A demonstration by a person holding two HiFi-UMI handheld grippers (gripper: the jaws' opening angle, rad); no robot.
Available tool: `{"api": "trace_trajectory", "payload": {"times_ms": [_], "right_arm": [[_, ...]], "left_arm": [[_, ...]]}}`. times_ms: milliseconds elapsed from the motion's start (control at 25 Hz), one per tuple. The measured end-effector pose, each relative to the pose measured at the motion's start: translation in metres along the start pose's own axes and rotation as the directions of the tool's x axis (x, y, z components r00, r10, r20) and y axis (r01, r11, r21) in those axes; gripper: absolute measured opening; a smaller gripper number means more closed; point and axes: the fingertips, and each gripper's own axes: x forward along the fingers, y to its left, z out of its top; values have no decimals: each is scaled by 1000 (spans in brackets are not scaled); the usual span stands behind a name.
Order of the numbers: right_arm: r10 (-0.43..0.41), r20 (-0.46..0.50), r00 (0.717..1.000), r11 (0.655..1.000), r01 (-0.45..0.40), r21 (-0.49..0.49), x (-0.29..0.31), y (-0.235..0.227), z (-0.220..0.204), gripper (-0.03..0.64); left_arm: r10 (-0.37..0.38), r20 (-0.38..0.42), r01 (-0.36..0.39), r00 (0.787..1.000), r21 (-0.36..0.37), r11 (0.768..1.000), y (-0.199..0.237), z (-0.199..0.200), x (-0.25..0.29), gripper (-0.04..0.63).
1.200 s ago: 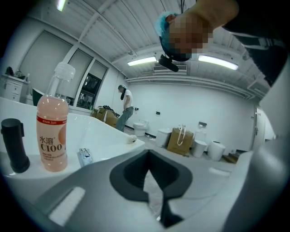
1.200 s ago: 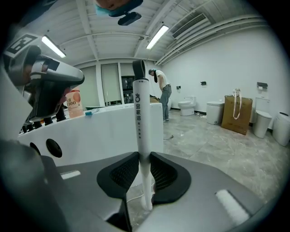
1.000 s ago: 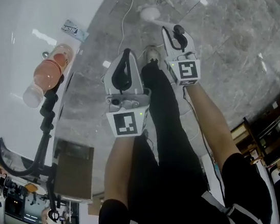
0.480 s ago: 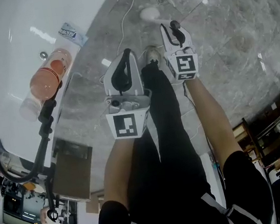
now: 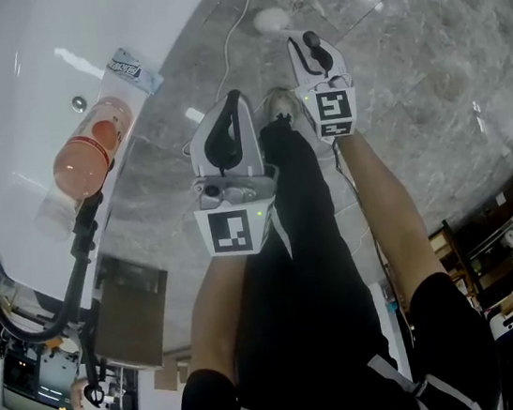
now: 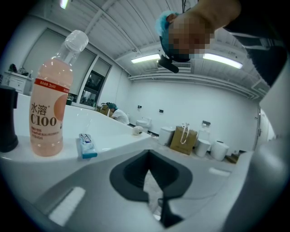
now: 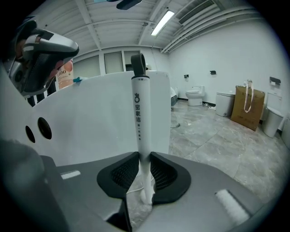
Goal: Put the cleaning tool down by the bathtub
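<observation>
The right gripper (image 7: 144, 174) clamps the white tool (image 7: 141, 118) by its handle. The handle rises upright out of the jaws, with the tub (image 7: 90, 118) wall just beyond it and to the gripper's left. This looks like the setting-down step. The next move calls for lowering the tool to the floor against that wall, then opening the jaws.

Only the right gripper view shows this grip. The head view shows bare floor ahead of both grippers. The left gripper (image 6: 156, 199) is closed and empty, with a bottle (image 6: 50, 113) up to its left.
</observation>
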Motion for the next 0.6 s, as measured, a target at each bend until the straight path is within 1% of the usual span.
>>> {"api": "trace_trajectory", "payload": {"times_ms": [320,600], "right_arm": [[30,-42,999,999,-32,-27,32,3,-3,83],[49,-41,998,998,-51,-43,55,6,7,83]], "left_arm": [[19,3,-19,1000,-10,1000,6,1,5,6],[27,4,-27,1000,-18,999,10,1,11,6]]}}
